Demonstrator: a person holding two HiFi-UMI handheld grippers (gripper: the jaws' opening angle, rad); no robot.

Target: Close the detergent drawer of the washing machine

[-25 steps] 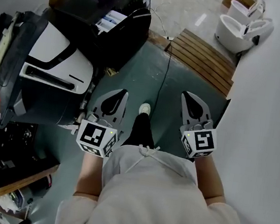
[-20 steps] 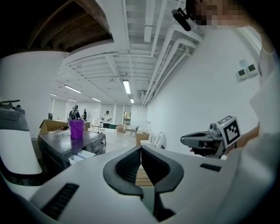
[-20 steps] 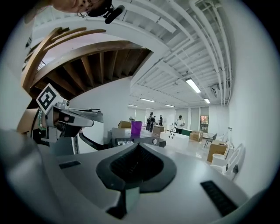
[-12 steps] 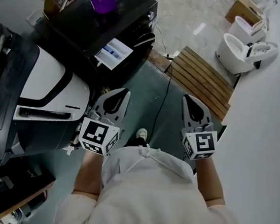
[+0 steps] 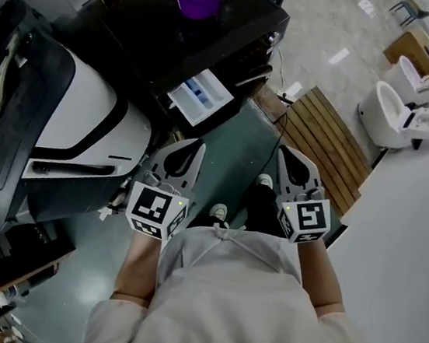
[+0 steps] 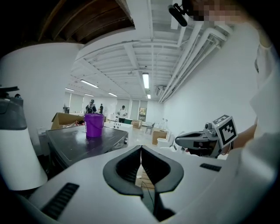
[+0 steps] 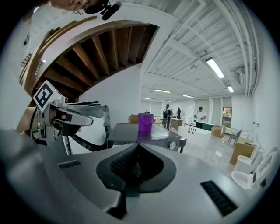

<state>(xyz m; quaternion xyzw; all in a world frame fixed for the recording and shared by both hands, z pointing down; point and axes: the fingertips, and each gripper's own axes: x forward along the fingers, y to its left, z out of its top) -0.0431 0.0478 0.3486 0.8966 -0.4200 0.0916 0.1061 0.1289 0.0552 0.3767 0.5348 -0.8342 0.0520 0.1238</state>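
Drawer open; both grippers empty and apart from it.
Head view: the drawer (image 5: 202,94) juts from the washing machine (image 5: 217,30) front, ahead of your left gripper (image 5: 192,150). It is probably light, stiff plastic on slides, so push its front edge squarely. White tray, blue inserts. Left gripper view: jaws pressed together, nothing between. Right gripper view: right gripper (image 7: 138,148) likewise closed, empty.

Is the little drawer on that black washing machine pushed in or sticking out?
Sticking out: the detergent drawer juts from the washing machine's front, its white and blue compartments open to the head view.
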